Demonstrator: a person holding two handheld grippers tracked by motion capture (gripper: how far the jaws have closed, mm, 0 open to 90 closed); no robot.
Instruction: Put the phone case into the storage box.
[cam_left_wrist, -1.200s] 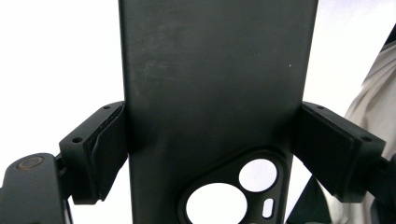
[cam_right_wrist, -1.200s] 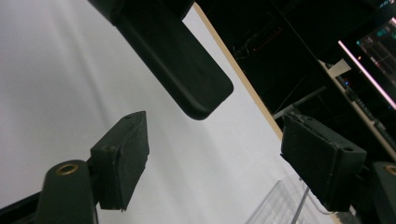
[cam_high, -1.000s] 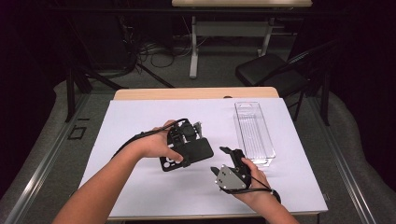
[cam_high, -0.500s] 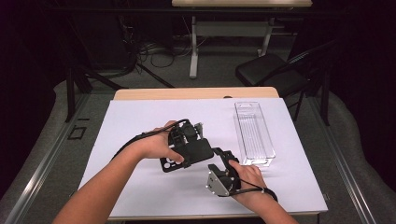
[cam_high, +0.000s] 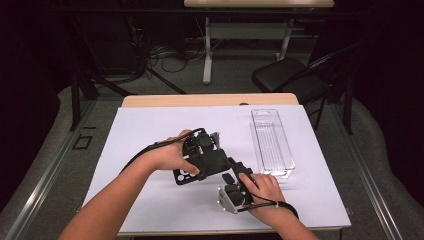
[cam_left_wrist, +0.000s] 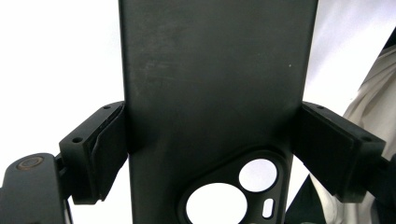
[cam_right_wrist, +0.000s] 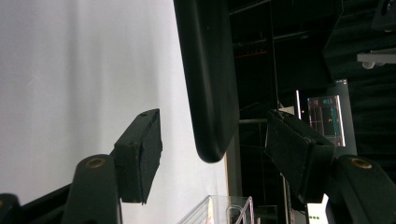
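A black phone case (cam_high: 214, 163) with camera cut-outs is held above the white table cover. My left gripper (cam_high: 200, 150) is shut on it across its width; in the left gripper view both pads (cam_left_wrist: 109, 144) press the long edges of the case (cam_left_wrist: 215, 84). My right gripper (cam_high: 234, 174) sits just right of it, near the table's front. In the right gripper view the rounded end of the case (cam_right_wrist: 210, 79) hangs between the jaws of my right gripper (cam_right_wrist: 215, 140). Those jaws have just been closing, and a gap shows on each side.
A clear plastic tray (cam_high: 272, 142) lies lengthwise at the right of the white table cover (cam_high: 150, 125). The wooden table edge (cam_high: 210, 100) runs along the back. A black chair (cam_high: 285, 80) stands beyond the table, with table legs and cables on the floor.
My right gripper has shifted a little left, up to the end of the case, and its jaws have narrowed. The left gripper and the case stayed put.
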